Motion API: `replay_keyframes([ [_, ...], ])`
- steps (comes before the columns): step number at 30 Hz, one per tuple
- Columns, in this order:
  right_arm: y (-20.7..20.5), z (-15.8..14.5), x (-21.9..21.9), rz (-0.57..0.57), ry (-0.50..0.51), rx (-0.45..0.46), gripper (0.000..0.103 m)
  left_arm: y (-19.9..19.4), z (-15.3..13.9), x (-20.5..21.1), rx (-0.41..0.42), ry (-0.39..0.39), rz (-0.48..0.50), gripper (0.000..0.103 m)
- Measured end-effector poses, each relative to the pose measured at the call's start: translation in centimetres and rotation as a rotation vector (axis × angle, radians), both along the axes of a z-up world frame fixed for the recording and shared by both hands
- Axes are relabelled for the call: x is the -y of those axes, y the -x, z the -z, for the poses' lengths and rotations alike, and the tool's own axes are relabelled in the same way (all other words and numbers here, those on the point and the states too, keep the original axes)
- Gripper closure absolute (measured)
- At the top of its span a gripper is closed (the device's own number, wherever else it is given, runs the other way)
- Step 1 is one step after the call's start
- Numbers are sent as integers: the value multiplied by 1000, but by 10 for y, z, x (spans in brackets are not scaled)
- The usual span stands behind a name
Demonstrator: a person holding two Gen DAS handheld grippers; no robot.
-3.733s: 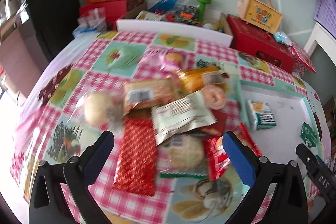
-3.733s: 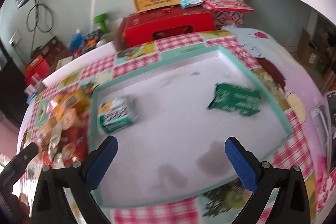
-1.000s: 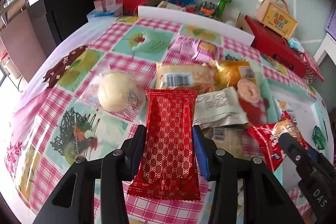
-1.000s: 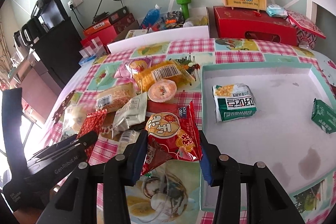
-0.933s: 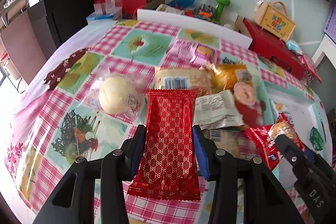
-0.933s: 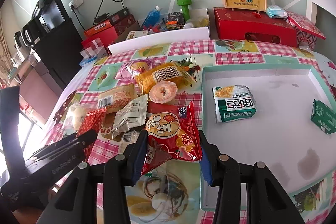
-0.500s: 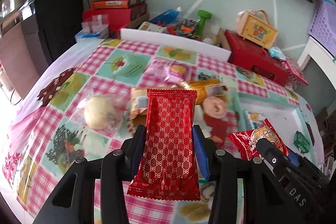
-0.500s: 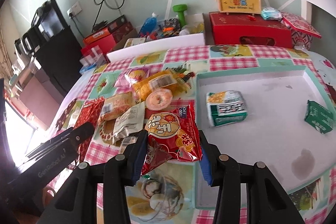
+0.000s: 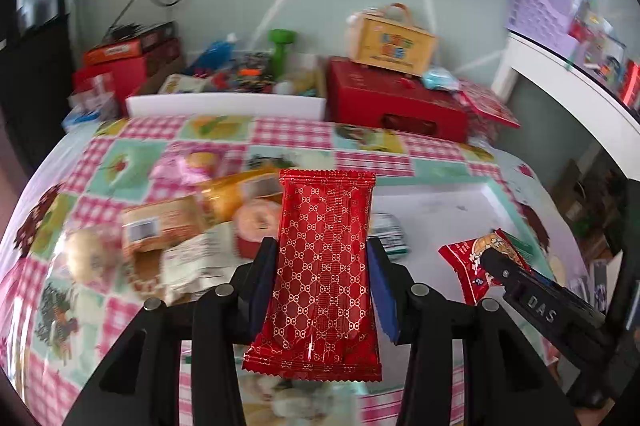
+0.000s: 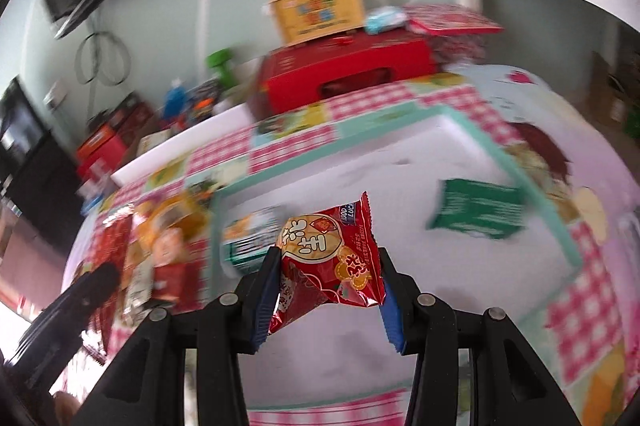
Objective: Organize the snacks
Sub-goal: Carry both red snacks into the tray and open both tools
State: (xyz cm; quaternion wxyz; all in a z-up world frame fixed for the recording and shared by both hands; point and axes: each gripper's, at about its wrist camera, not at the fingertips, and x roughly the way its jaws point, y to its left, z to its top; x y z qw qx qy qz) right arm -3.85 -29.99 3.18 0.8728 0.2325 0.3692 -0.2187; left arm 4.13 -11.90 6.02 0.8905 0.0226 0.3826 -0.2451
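Left gripper (image 9: 322, 278) clamps a glossy red patterned wafer (image 9: 322, 258); right gripper (image 10: 328, 290) clamps a crinkled red pouch (image 10: 332, 258). White tray (image 10: 532, 186) lies at two o'clock on checked tablecloth (image 9: 288, 132).

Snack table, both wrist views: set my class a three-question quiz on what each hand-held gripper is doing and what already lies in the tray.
1. True or false: the left hand-held gripper is shut on a long red patterned packet.
2. What does the right hand-held gripper hold?
3. The dark green packet lies: A in the tray; B on the red box.

Key: 1 true; 2 a red snack bag; 3 A.
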Motion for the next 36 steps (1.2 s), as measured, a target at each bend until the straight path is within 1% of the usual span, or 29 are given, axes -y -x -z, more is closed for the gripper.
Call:
replay_keyframes([
  [7,30,2,41,136,-33,0,55,20,9,43,16,-37,115,57],
  [13,48,6,62,205,-44,-10,55,27,20,61,21,-72,157,57],
  [20,43,17,64,197,-52,-40,55,27,38,76,-2,-106,174,57],
  [26,37,28,64,181,-68,-71,55,23,53,81,-46,-135,181,56],
  [27,37,28,64,181,-69,-71,55,24,54,82,-48,-136,182,53],
  [28,37,28,64,180,-70,-71,55,24,53,82,-46,-135,180,46],
  [30,38,28,64,182,-75,-71,55,25,51,81,-40,-130,181,41],
  [36,37,27,64,180,-68,-81,54,25,47,79,-33,-128,177,41],
])
